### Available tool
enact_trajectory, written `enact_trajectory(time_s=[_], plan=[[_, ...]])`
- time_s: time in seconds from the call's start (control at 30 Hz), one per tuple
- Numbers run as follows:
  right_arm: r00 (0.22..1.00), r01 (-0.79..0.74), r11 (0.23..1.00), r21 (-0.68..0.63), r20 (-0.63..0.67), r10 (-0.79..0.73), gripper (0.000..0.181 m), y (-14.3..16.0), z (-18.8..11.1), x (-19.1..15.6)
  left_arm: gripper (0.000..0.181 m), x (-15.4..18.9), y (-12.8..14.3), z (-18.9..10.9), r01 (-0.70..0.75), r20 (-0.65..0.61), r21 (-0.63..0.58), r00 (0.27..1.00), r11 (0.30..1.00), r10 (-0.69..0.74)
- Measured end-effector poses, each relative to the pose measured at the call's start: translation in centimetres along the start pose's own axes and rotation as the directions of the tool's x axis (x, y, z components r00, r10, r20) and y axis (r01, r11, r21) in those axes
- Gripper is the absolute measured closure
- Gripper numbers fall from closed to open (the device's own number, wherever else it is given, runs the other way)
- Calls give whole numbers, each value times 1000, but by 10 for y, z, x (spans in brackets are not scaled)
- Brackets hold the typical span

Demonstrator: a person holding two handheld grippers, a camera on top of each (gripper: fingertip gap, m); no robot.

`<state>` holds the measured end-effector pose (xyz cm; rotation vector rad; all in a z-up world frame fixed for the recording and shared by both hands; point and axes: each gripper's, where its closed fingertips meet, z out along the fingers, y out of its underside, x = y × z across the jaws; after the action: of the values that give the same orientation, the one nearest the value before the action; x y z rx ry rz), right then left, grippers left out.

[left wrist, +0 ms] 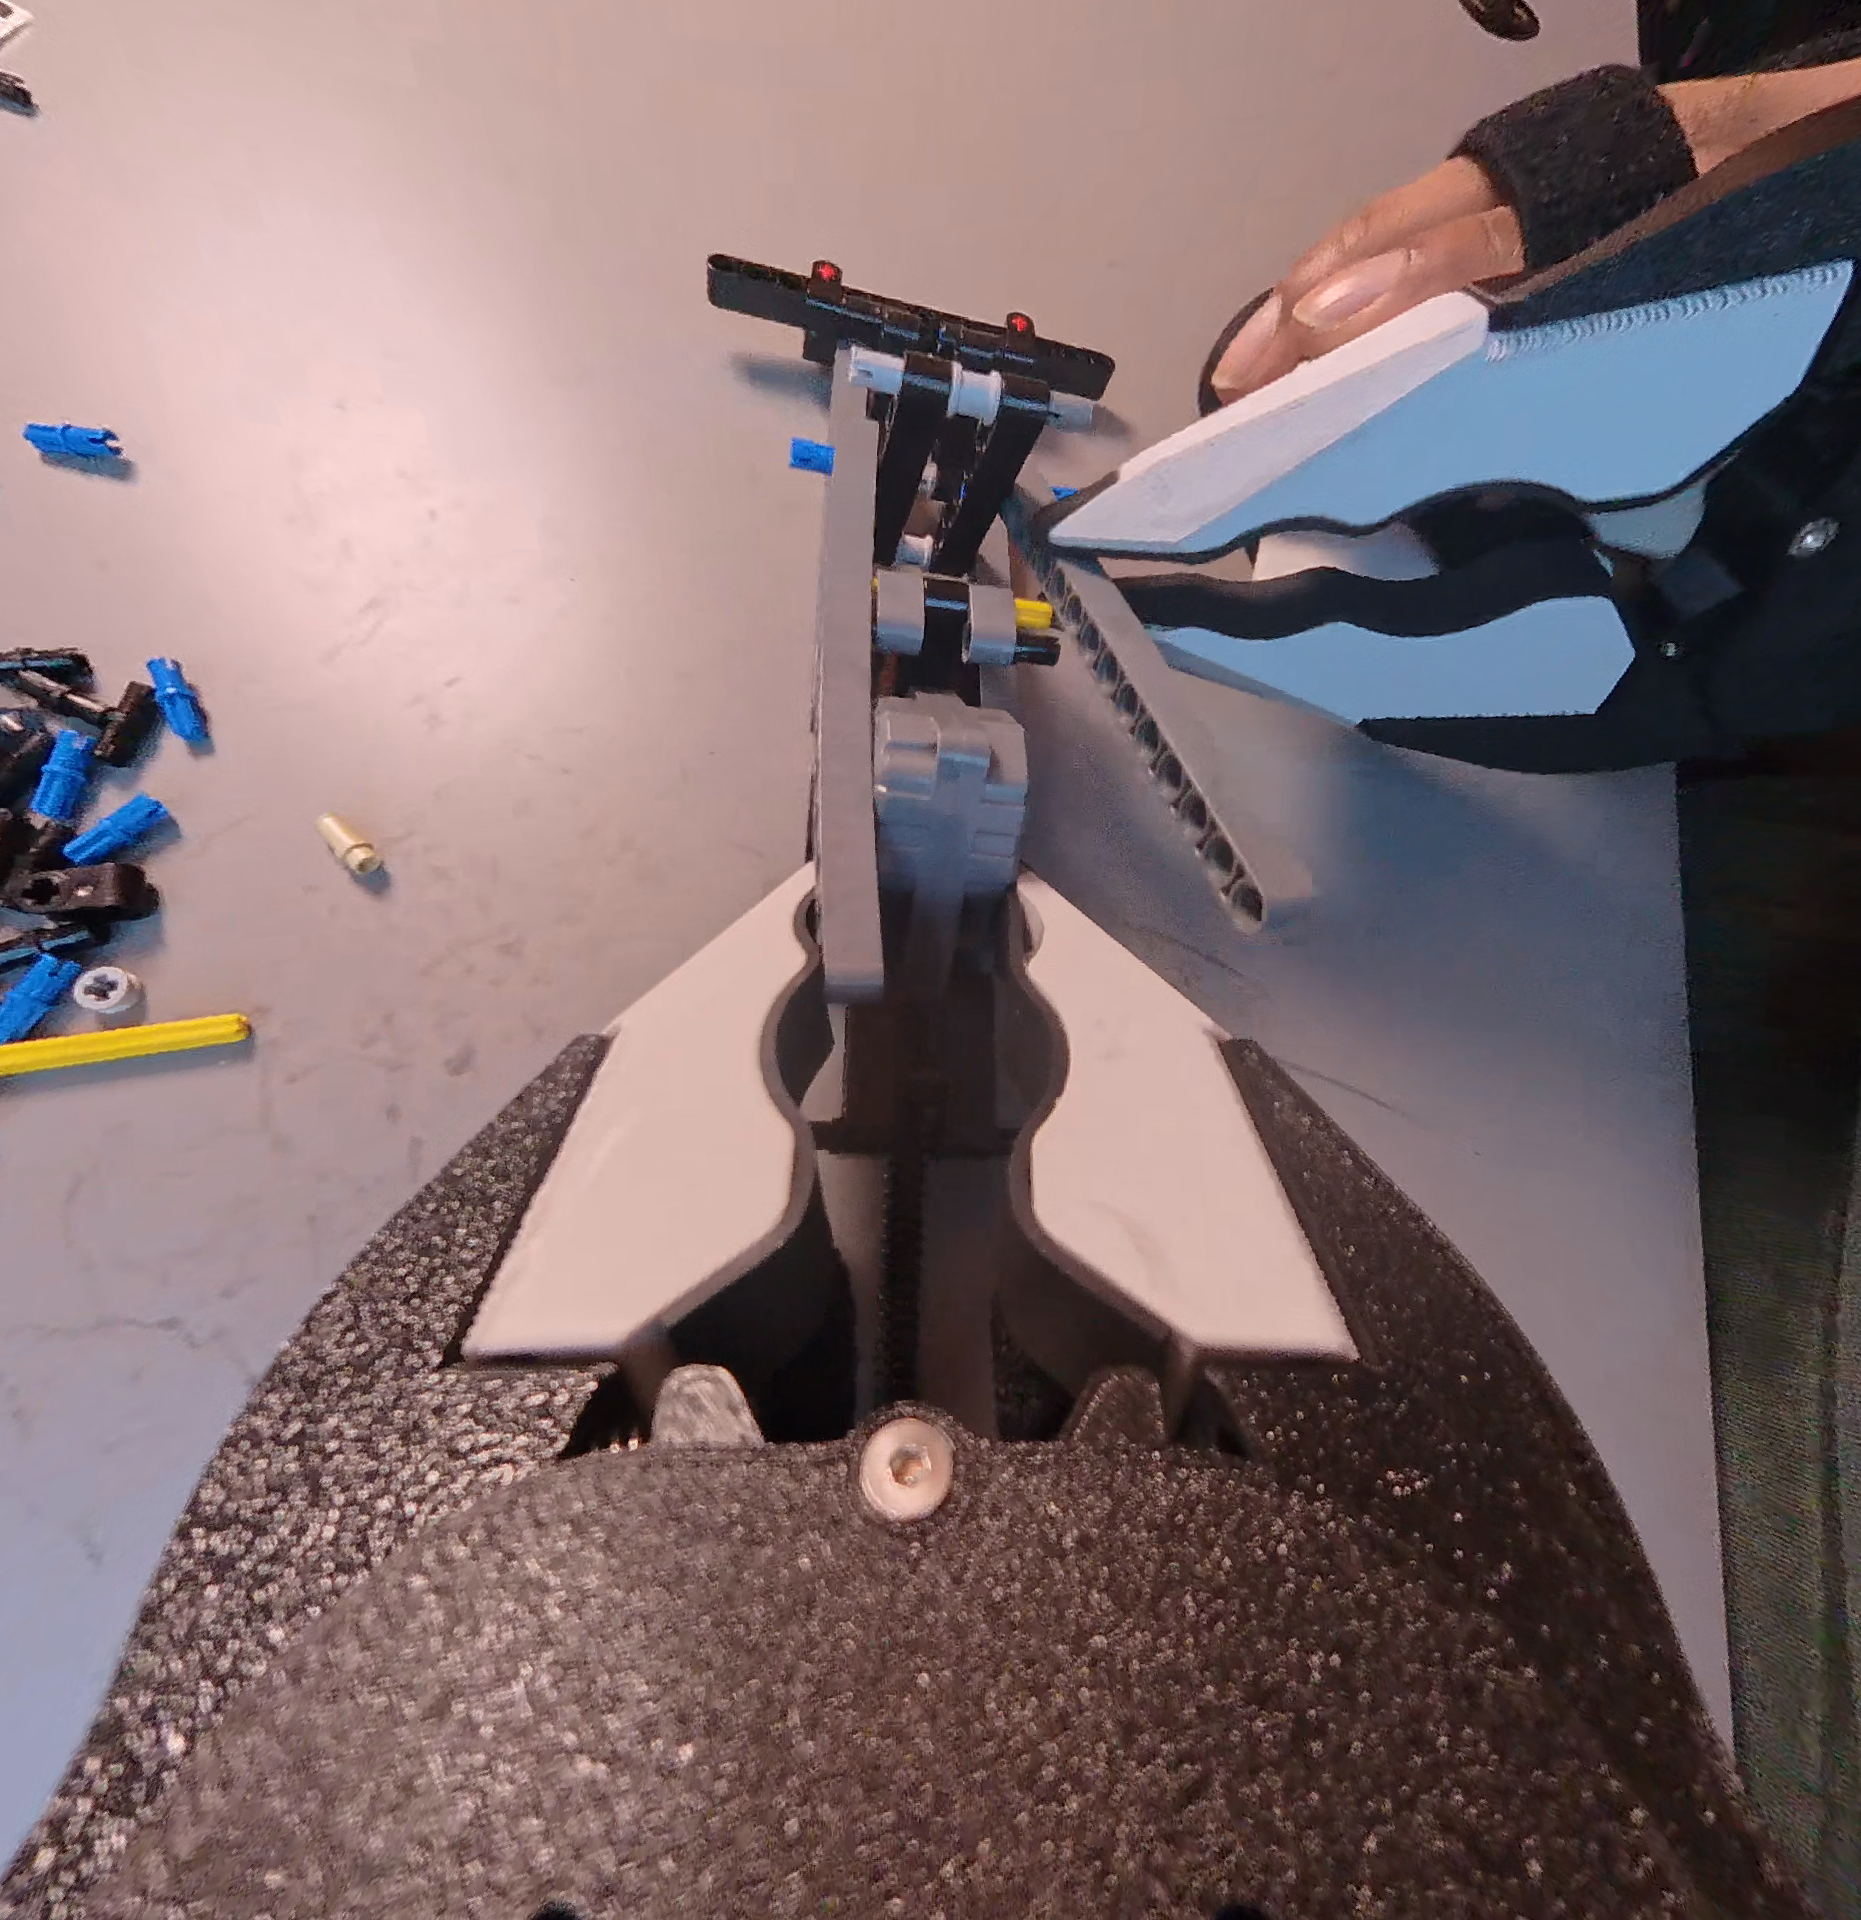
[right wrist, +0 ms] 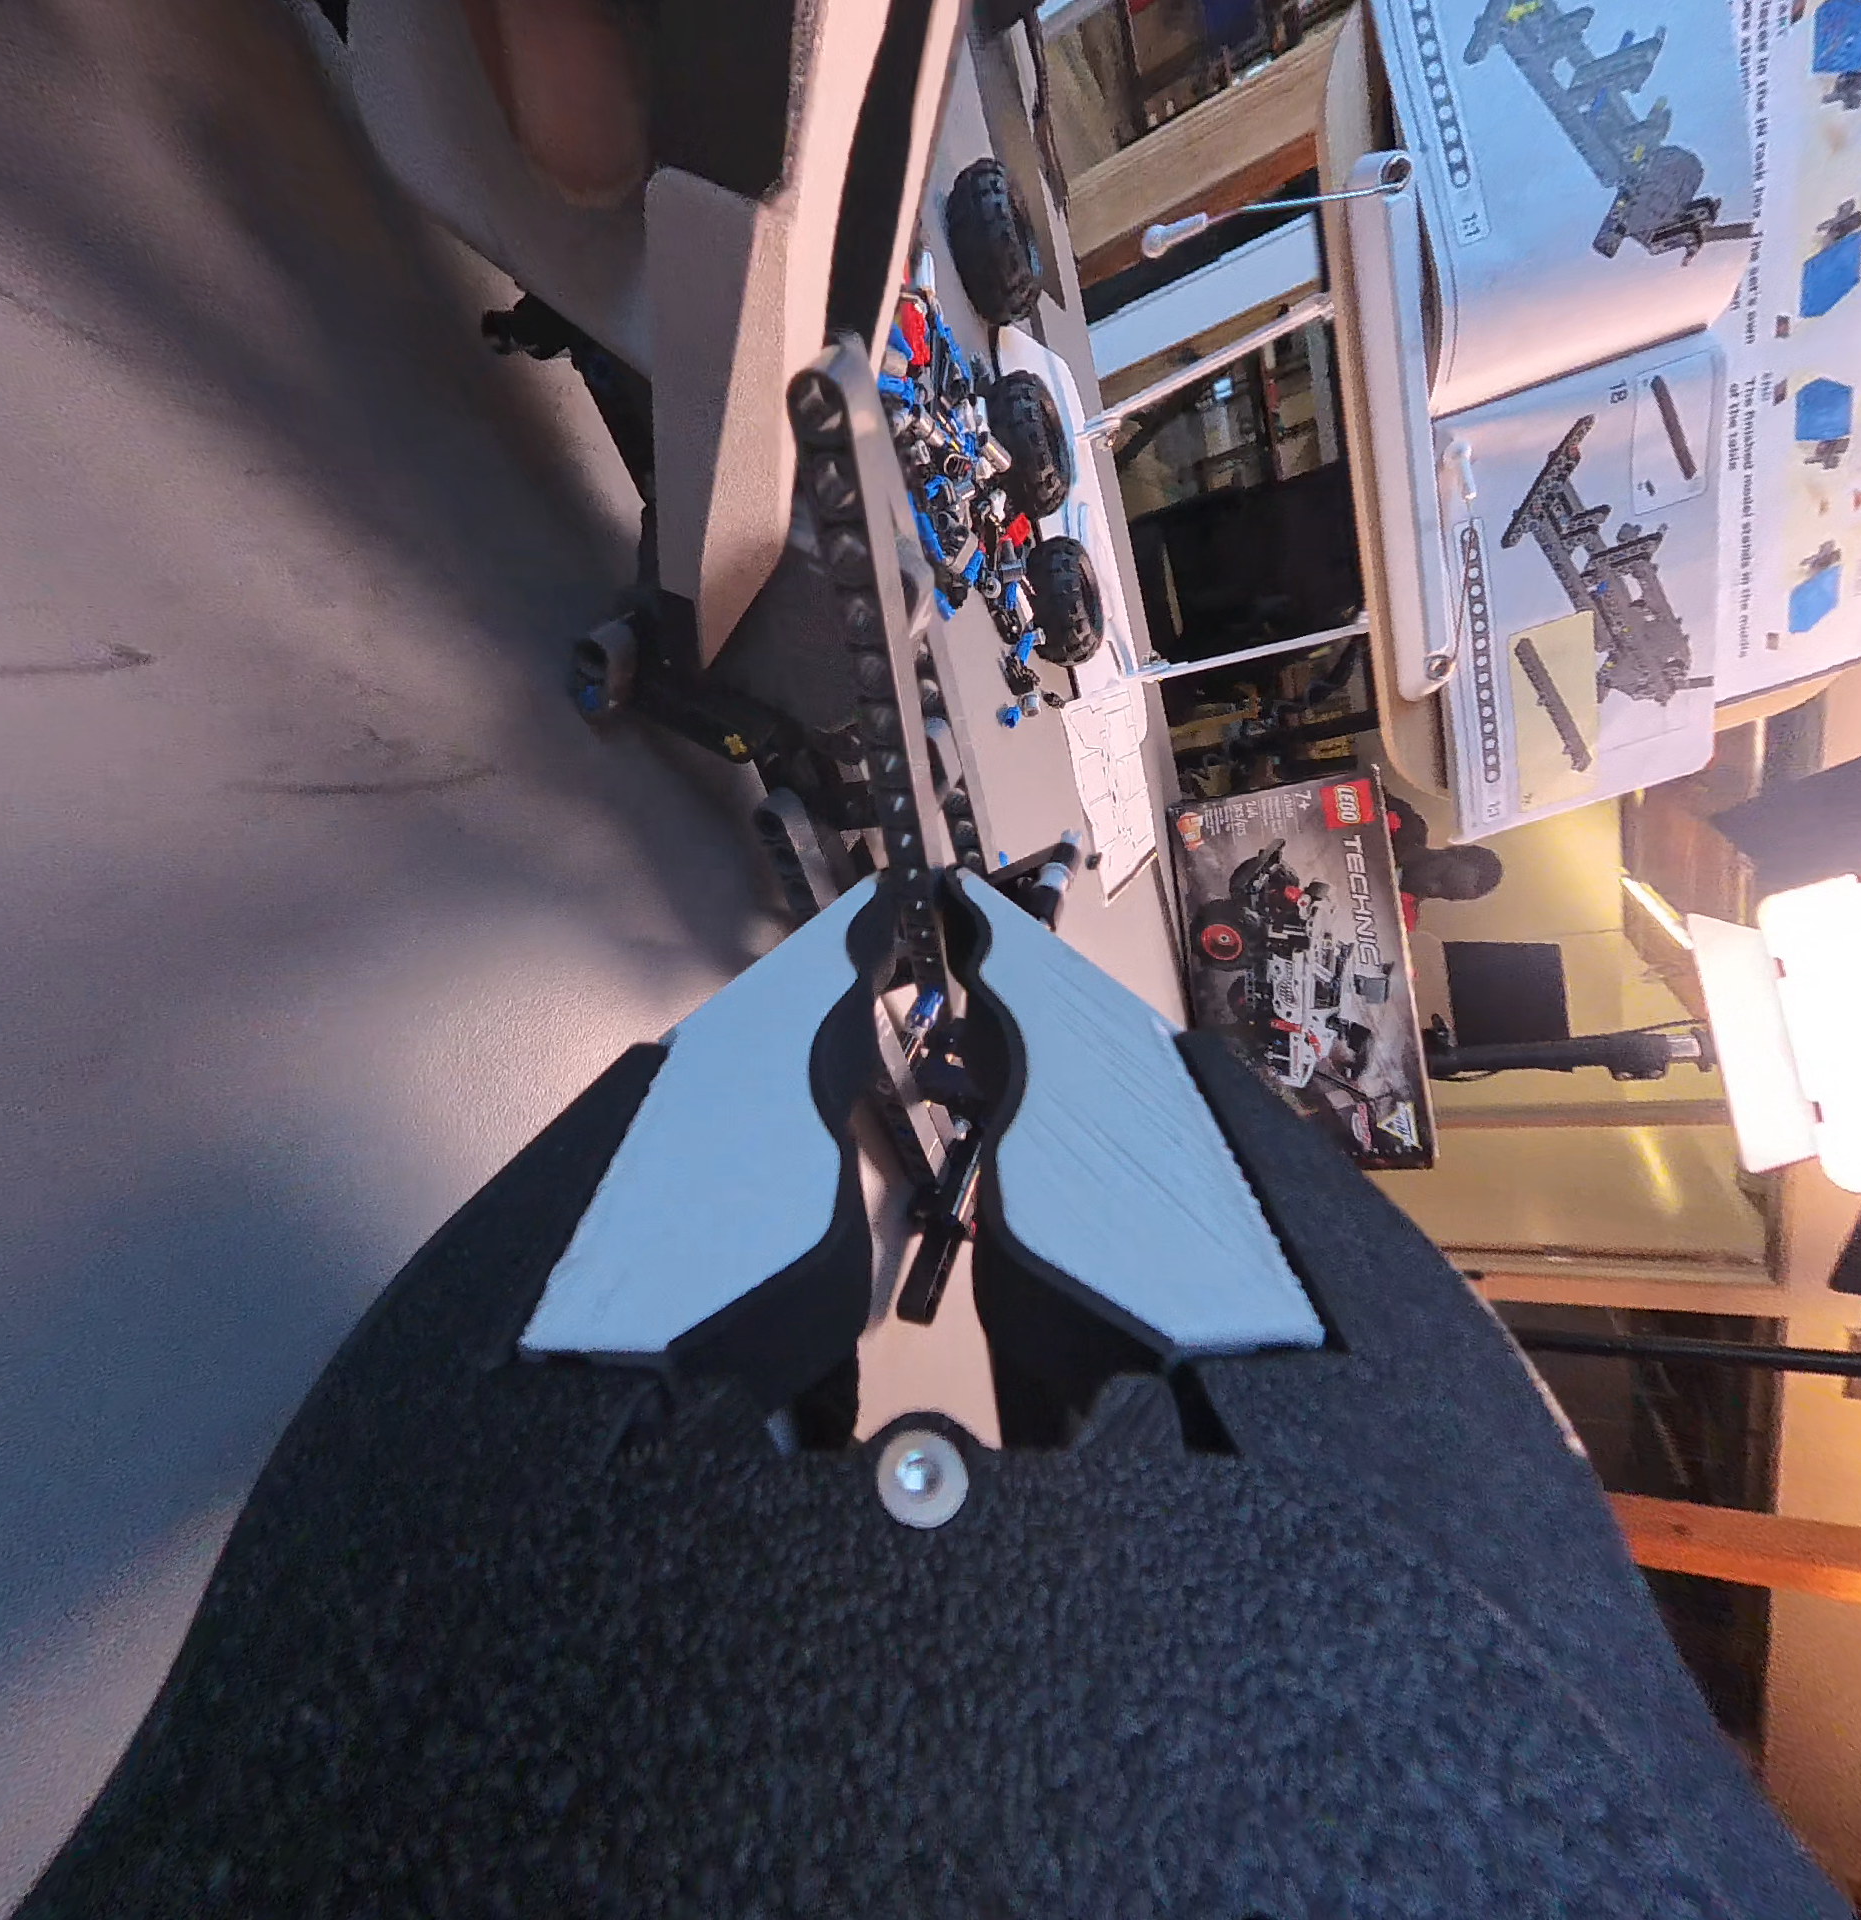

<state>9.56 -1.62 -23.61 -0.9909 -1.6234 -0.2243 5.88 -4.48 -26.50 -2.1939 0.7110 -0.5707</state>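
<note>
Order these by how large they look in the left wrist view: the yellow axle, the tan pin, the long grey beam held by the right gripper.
1. long grey beam
2. yellow axle, partly cut by the frame edge
3. tan pin

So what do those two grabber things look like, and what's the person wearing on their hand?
Both look alike. The left gripper and right gripper each have two pale grey fingers with wavy black inner pads, set in a rough, speckled black body with one silver screw in the middle. The person's hand wears a black fingerless glove.
</note>
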Motion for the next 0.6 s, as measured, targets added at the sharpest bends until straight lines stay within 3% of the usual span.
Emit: enact_trajectory(time_s=[0.17, 0.27, 0.33, 0.47, 0.6], plan=[[994, 68, 989, 129, 79, -79, 170, -3, -2, 2, 153, 8, 3, -1, -55, -48, -2, 997, 998, 55], [983, 14, 978, 207, 176, -51, 154, 1, -11, 0, 153, 11, 5, -4, -59, -67, -3, 996, 998, 59], [978, -5, 967, 253, 202, -48, 157, 1, -18, 2, 153, 13, 4, -4, -39, -94, -1, 995, 999, 39], [975, -46, 963, 265, 220, -14, 160, 11, -18, 5, 153, 10, 3, -8, 8, -118, 11, 993, 1000, -6], [979, 11, 970, 244, 196, -61, 158, 15, 1, 3, 153, 15, 4, -12, 38, -193, 5, 981, 999, -36]])
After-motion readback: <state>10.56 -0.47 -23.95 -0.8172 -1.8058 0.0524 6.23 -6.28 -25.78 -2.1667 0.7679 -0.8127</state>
